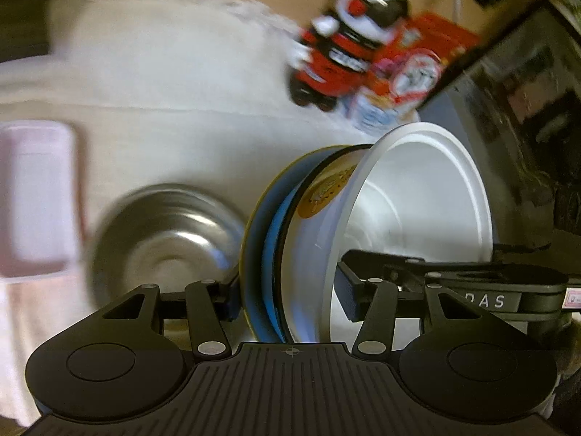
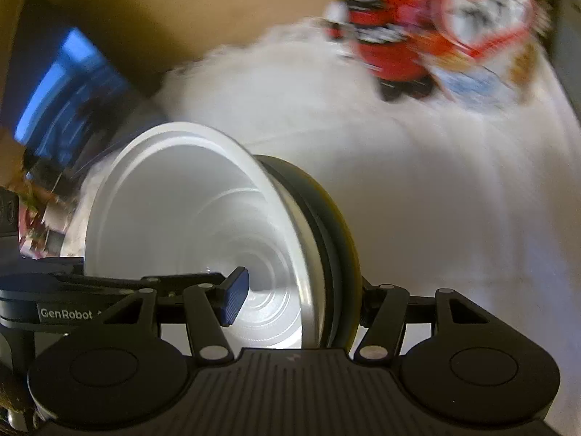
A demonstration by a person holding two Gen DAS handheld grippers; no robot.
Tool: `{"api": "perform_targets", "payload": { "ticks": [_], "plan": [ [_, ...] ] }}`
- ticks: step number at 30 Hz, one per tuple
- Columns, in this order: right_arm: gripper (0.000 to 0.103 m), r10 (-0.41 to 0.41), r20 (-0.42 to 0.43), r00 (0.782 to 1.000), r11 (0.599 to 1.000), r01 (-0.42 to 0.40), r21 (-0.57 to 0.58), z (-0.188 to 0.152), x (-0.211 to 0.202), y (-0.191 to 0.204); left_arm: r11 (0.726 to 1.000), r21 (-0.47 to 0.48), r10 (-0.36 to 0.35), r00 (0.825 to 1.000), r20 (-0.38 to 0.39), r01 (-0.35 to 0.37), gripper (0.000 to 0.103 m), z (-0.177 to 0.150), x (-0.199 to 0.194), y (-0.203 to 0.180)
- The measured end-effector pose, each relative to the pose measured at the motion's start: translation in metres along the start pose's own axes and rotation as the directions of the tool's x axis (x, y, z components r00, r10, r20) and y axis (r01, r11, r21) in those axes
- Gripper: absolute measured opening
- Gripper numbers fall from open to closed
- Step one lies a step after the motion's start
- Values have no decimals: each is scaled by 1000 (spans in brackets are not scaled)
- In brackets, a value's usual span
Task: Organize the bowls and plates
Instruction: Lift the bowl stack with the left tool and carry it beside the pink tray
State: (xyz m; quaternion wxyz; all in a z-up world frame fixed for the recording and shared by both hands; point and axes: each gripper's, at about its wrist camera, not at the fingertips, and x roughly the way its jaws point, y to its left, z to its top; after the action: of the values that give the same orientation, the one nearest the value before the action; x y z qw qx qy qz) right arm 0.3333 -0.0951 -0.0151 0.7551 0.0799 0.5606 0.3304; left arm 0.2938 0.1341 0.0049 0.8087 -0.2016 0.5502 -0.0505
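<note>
A stack of dishes is held tipped on edge above the white cloth: a white bowl (image 1: 410, 210) nests in a black-rimmed bowl with a yellow pattern (image 1: 326, 189), backed by a blue plate with a yellow rim (image 1: 265, 225). My left gripper (image 1: 290, 299) is shut on the stack, one pad on the blue plate's back and the other inside the white bowl. My right gripper (image 2: 301, 301) is shut on the same stack, with one pad inside the white bowl (image 2: 189, 218) and its other finger behind the dark plate rim (image 2: 341, 239). Each gripper shows at the edge of the other's view.
A steel bowl (image 1: 163, 236) lies on the white cloth (image 1: 181, 109) left of the stack. A pink tray (image 1: 36, 200) sits at the far left. A red toy robot (image 1: 345, 36) and a red box (image 1: 410, 61) stand at the back. A dark appliance (image 1: 508, 109) is at the right.
</note>
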Motion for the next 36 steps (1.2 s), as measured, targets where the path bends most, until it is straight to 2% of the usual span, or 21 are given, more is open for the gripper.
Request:
{"api": "perform_targets", "payload": {
  "ticks": [5, 10, 12, 14, 19, 21, 23, 29, 33, 36],
  "plan": [
    [59, 41, -40, 998, 998, -43, -41, 11, 39, 46, 997, -72, 41, 999, 28, -39, 55, -6, -16, 56],
    [59, 47, -143, 989, 998, -53, -40, 12, 99, 66, 985, -157, 67, 997, -26, -70, 55, -19, 3, 106],
    [59, 35, -191, 981, 999, -40, -23, 7, 118, 67, 982, -168, 85, 995, -48, -92, 55, -25, 14, 118],
    [63, 23, -208, 978, 999, -29, -25, 5, 129, 68, 983, -136, 121, 992, -34, -124, 55, -28, 18, 120],
    [64, -33, -182, 983, 998, 23, -57, 12, 134, 73, 988, -88, 125, 992, -12, -126, 49, -29, 16, 115],
    [67, -78, -162, 984, 995, 66, -74, 10, 133, 74, 990, -58, 129, 992, 8, -128, 38, -32, 9, 112],
    [68, -122, -131, 984, 989, 110, -96, 7, 128, 74, 992, -33, 127, 992, 29, -126, 35, -30, 5, 106],
    [68, -123, -71, 990, 985, 113, -132, 9, 111, 79, 992, -3, 126, 991, 48, -126, 33, -21, 1, 99],
    [68, -85, -43, 995, 984, 77, -162, 7, 100, 82, 993, -15, 121, 991, 54, -120, 33, -21, -1, 99],
    [68, -103, -14, 995, 976, 99, -196, 6, 96, 85, 993, -30, 115, 992, 58, -113, 33, -22, -1, 100]
  ]
}}
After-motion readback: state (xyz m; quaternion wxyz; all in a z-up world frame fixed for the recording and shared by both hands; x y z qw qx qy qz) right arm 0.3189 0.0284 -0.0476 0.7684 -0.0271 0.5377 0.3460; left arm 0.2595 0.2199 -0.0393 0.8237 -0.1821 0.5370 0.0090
